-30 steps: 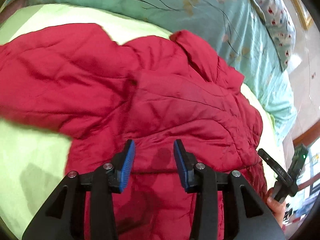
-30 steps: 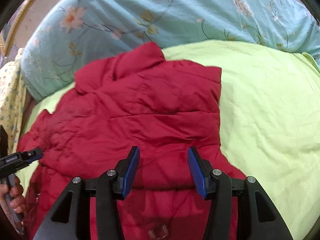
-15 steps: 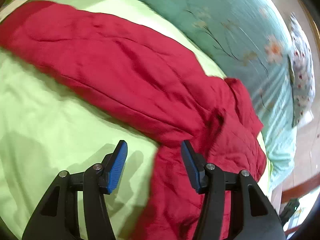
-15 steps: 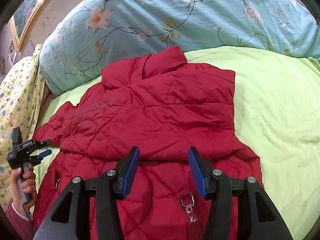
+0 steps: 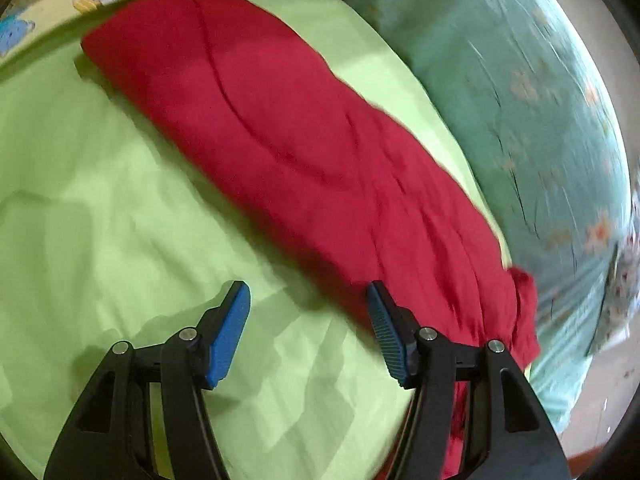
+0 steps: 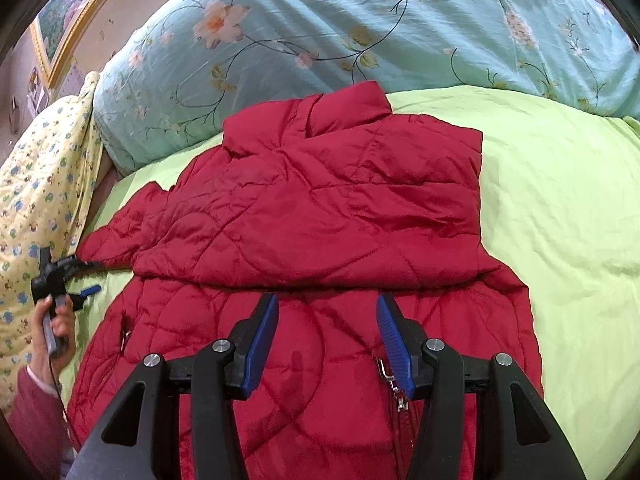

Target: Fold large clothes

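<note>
Red jacket [image 6: 320, 208], lime-green sheet [image 6: 560, 220]

left gripper [image 5: 308, 330] swung off the red jacket [image 5: 304, 152] – now over green sheet [image 5: 100, 200], jaws just opened wider, nothing between

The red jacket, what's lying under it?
The red jacket lies on a lime green sheet, which shows on both sides of it. One sleeve is folded across its front. Whatever sits directly beneath the jacket is covered.

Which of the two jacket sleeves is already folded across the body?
The right sleeve, lying across the chest. The left sleeve stretches outward toward the left gripper.
</note>
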A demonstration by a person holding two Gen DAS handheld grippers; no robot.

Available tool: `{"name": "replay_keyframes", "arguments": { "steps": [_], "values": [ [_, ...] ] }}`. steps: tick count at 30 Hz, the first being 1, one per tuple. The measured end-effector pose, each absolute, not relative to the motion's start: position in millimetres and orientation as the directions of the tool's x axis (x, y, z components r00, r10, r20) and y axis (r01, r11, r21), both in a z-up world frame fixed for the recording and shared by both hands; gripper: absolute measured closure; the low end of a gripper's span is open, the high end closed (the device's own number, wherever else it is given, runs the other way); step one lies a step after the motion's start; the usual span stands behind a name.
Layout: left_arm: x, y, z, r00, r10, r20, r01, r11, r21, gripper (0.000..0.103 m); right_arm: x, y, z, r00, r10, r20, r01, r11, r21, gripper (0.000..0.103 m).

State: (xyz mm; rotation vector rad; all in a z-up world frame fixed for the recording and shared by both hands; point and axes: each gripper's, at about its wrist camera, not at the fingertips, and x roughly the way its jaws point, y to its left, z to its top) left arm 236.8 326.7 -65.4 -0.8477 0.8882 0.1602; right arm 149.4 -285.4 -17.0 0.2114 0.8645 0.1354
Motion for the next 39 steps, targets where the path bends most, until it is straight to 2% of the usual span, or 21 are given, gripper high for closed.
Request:
{"name": "replay_keyframes", "arguments": {
  "steps": [10, 12, 13, 14, 17, 24, 29, 39],
  "values": [
    [271.3, 390.3, -60.5, 0.711, -0.093, -0.697, -0.512, 0.612, -0.603, 0.041, 142.3, -287.1, -22.0, 0.631, 0.199, -0.750, -0.028, 0.972, 0.234, 0.050],
    [276.0, 387.1, -56.0, 0.713, -0.093, -0.695, -0.492, 0.640, -0.590, 0.054, 142.1, -287.3, -22.0, 0.634, 0.200, -0.747, -0.027, 0.971, 0.237, 0.050],
    [276.0, 383.7, -52.6, 0.714, -0.095, -0.693, -0.474, 0.663, -0.579, 0.069, 142.3, -287.3, -22.3, 0.635, 0.201, -0.746, -0.026, 0.971, 0.239, 0.050],
    [275.1, 380.0, -50.1, 0.718, -0.098, -0.689, -0.457, 0.679, -0.574, 0.078, 142.6, -287.3, -22.9, 0.634, 0.203, -0.746, -0.026, 0.970, 0.242, 0.050],
    [267.4, 365.3, -38.1, 0.738, -0.103, -0.667, -0.405, 0.722, -0.560, 0.087, 143.3, -287.0, -24.9, 0.631, 0.213, -0.746, -0.028, 0.967, 0.252, 0.050],
    [247.8, 316.2, 3.1, 0.791, -0.216, -0.573, -0.219, 0.773, -0.595, 0.091, 142.6, -285.3, -24.7, 0.632, 0.231, -0.740, -0.033, 0.962, 0.272, 0.050],
    [242.7, 257.4, 30.6, 0.800, -0.291, -0.524, -0.074, 0.820, -0.567, 0.091, 141.7, -285.7, -24.1, 0.632, 0.246, -0.735, -0.036, 0.957, 0.289, 0.050],
    [241.3, 139.0, 50.1, 0.728, -0.465, -0.504, 0.178, 0.838, -0.516, 0.091, 140.3, -295.3, -22.0, 0.635, 0.268, -0.725, -0.021, 0.943, 0.331, 0.050]
  ]
}}
